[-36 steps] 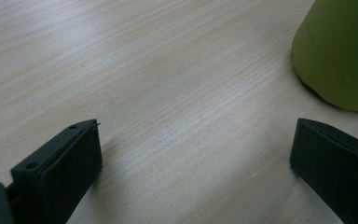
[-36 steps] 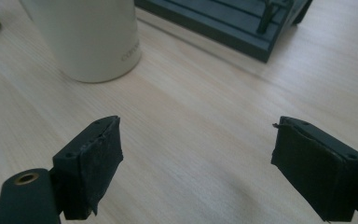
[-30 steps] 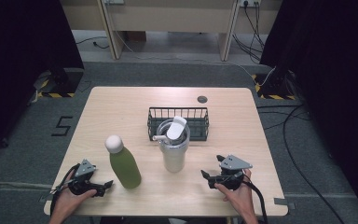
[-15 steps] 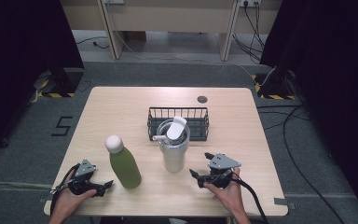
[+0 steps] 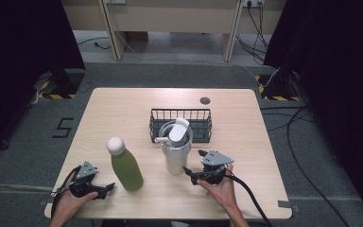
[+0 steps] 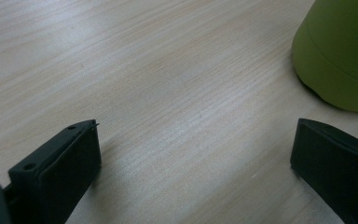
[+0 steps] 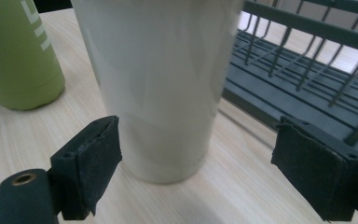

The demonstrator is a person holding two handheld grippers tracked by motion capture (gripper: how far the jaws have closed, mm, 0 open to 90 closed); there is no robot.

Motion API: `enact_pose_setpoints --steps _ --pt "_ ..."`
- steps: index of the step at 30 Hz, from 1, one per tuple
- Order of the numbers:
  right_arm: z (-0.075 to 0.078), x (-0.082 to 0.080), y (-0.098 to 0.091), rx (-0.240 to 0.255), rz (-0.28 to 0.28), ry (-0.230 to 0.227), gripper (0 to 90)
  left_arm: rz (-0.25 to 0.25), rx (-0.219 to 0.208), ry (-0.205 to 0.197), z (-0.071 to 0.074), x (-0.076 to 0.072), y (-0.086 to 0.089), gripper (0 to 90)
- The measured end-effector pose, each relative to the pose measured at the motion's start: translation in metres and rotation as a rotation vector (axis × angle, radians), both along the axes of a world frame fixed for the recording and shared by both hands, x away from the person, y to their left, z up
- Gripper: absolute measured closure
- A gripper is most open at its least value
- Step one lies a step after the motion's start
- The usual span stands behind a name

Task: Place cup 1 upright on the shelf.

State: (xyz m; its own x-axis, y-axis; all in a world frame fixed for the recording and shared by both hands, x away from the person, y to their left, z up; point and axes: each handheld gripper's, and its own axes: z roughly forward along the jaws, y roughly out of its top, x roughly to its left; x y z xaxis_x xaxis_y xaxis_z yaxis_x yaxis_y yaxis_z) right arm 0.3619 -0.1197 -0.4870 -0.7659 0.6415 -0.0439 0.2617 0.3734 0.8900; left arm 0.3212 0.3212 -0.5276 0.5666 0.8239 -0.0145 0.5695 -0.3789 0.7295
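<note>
Right claw agape — beside tumbler

Green bottle upright, front left on wooden table; wire basket mid-table.

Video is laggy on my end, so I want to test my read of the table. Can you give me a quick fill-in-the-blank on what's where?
1. The right gripper faces the white tumbler with its jaws ____.
2. The bottle nearest the left gripper is ____ with a white cap.
3. Behind the tumbler stands a dark wire ____.

Missing words: open; green; basket.
</note>
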Motion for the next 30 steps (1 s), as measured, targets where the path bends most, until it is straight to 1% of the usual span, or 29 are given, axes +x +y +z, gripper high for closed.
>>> enact_pose_setpoints --steps 1,2,3,5,7,12,16,19,27,30 --pt "0.002 0.002 0.006 -0.005 0.012 -0.012 15.0 0.0 0.0 0.0 0.0 0.0 0.0 0.9" --pt "0.002 0.002 0.006 -0.005 0.012 -0.012 15.0 0.0 -0.001 0.0 0.0 0.0 0.0 0.9" --pt "0.003 0.004 0.012 0.0 0.02 -0.02 15.0 0.0 -0.001 0.0 0.0 0.0 0.0 0.9" --pt "0.003 0.005 0.014 -0.002 0.022 -0.022 14.7 -0.001 0.0 0.001 0.0 0.0 0.0 0.9" --pt "0.003 0.006 0.022 0.002 0.042 -0.03 14.9 -0.001 0.001 0.0 0.0 0.0 0.0 1.0" --pt "-0.001 0.008 0.029 -0.002 0.047 -0.03 14.8 -0.002 0.001 -0.002 0.0 0.0 0.0 1.2" --pt "-0.005 0.011 0.033 0.019 0.051 -0.027 13.9 -0.003 0.001 -0.002 0.0 0.0 0.0 1.1" --pt "-0.008 0.013 0.037 0.027 0.045 -0.043 12.3 -0.003 0.001 -0.001 0.0 0.0 0.0 1.1" --pt "-0.013 0.02 0.045 0.055 0.048 -0.047 9.6 -0.003 0.0 -0.001 0.0 0.0 0.0 1.1" --pt "-0.016 0.022 0.048 0.077 0.049 -0.054 9.1 -0.003 0.001 -0.002 0.0 0.0 0.0 1.1"
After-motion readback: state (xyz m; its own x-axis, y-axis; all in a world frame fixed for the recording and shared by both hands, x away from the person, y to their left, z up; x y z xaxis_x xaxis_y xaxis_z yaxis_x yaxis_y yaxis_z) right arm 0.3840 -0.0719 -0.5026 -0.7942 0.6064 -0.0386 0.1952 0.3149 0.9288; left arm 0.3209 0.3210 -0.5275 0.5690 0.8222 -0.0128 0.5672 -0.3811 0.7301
